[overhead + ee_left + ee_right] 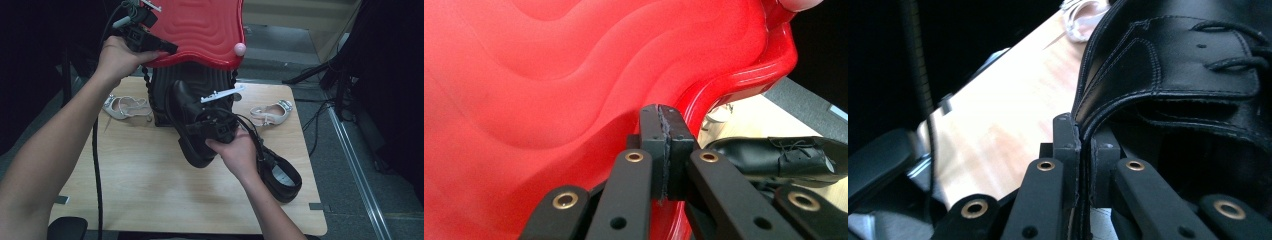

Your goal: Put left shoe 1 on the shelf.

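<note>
Right gripper [200, 131] has its jaws pinched tight on the back collar of a black lace-up shoe [192, 127]. In the right gripper view the leather rim [1083, 131] is sandwiched right between the two pads, so that's a proper edge grip, not a scoop. Makes sense: a thin rim is about the only part of a shoe that narrow jaws can clamp.

Left gripper [167, 48] is fully closed too. It sits at the edge of the red wavy lid [200, 27], and my read is it's nipping the lid's rim to hold it tipped up. From the left gripper view I can't fully tell whether the plastic is actually between the pads [664, 150] or just behind them. Holding the lid up would be what keeps the black ribbed box [162, 95] open underneath.

Using that box as the landmark: the held shoe hangs just in front of it, lifted off the surface [150, 185]. Its long axis runs roughly near-to-far. I think the toe points toward the box, but it's dark on dark, so don't quote me. The second black shoe [280, 175] lies well in front of the box and off to the right, opening upward. One pale sandal [122, 106] lies just left of the box, another sandal [270, 114] to its right.
</note>
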`<move>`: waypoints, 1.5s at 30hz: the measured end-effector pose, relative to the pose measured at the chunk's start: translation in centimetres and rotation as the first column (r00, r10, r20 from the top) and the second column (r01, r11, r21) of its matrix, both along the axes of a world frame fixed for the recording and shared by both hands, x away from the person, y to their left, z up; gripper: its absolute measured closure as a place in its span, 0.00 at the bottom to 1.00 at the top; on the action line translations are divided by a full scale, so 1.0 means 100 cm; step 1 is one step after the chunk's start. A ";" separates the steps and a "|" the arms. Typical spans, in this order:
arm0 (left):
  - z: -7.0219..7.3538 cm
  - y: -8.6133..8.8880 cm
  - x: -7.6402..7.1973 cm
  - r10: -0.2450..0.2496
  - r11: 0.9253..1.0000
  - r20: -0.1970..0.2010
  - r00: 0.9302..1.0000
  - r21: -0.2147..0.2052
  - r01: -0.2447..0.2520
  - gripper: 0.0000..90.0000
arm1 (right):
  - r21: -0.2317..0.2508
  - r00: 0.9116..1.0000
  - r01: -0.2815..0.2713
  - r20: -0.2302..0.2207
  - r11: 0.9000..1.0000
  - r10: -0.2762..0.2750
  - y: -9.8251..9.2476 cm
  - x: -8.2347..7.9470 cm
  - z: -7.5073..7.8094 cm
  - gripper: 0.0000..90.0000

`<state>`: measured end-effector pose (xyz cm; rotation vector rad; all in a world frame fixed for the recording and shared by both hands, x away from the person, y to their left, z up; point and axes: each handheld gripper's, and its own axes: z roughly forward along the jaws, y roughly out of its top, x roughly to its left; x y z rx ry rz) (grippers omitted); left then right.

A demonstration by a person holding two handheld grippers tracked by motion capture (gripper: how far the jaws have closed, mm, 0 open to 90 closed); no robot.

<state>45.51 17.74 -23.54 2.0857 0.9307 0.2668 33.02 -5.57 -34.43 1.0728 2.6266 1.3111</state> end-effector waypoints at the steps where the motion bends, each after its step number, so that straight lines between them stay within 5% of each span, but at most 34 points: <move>1: 0.000 0.000 0.000 0.000 1.000 0.000 1.000 0.001 0.000 1.00 | -0.013 1.000 0.005 0.020 1.000 -0.005 0.004 0.004 0.000 0.96; 9: 0.000 -0.001 -0.001 0.000 1.000 0.002 1.000 0.005 0.000 1.00 | -0.117 0.987 0.074 0.149 0.990 -0.056 0.030 0.027 -0.008 0.96; 15: 0.000 -0.001 -0.002 -0.001 1.000 0.004 1.000 0.014 0.001 1.00 | -0.120 0.977 0.092 0.200 0.988 -0.067 0.042 0.043 -0.021 0.97; 20: 0.000 0.000 -0.002 -0.003 1.000 0.001 1.000 0.017 0.003 1.00 | -0.087 0.975 0.113 0.199 0.990 -0.094 0.052 0.055 -0.029 0.97; 31: 0.001 0.000 -0.001 -0.003 1.000 0.000 1.000 0.020 0.003 1.00 | -0.079 0.952 0.180 0.264 0.980 -0.154 0.077 0.077 -0.033 0.96; 38: 0.000 0.000 -0.002 0.000 1.000 0.004 1.000 0.018 0.000 1.00 | -0.073 0.948 0.191 0.273 0.979 -0.165 0.087 0.088 -0.042 0.95; 45: 0.000 -0.001 -0.002 0.006 1.000 0.010 1.000 0.015 -0.006 1.00 | -0.080 0.950 0.191 0.266 0.978 -0.163 0.092 0.085 -0.044 0.83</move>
